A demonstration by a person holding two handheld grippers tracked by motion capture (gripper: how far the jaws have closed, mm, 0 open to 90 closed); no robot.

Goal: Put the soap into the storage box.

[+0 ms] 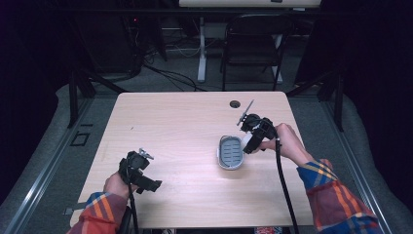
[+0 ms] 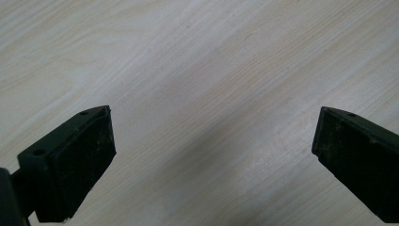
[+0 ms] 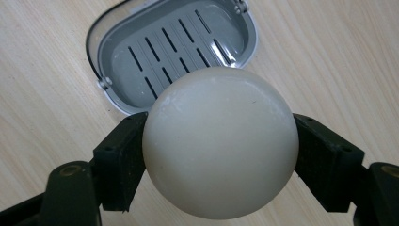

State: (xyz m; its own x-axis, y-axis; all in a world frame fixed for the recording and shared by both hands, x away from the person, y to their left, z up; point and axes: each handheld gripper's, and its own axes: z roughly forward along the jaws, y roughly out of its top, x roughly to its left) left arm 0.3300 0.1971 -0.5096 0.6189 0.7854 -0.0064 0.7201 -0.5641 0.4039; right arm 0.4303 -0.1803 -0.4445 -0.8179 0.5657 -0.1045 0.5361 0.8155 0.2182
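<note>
Soap (image 3: pixel 220 143) pinched in right tongs (image 3: pixel 220 160); smooth, may slip short of dish (image 3: pixel 141 37) at 11 o'clock. Left tongs (image 2: pixel 214 150) spread, idle.

Overhead light is falling on the table (image 1: pixel 185 126), leaving it bright while the room around it is sinking into near black with a violet cast. The high view is looking soft and grainy. In the left gripper view, the wood grain is showing fairly sharp, and a broad dim shadow is lying between the tongs. In the right gripper view, the soap (image 3: pixel 220 141) is glowing evenly, and the dish (image 3: pixel 179 47) is catching a small glare streak.
</note>
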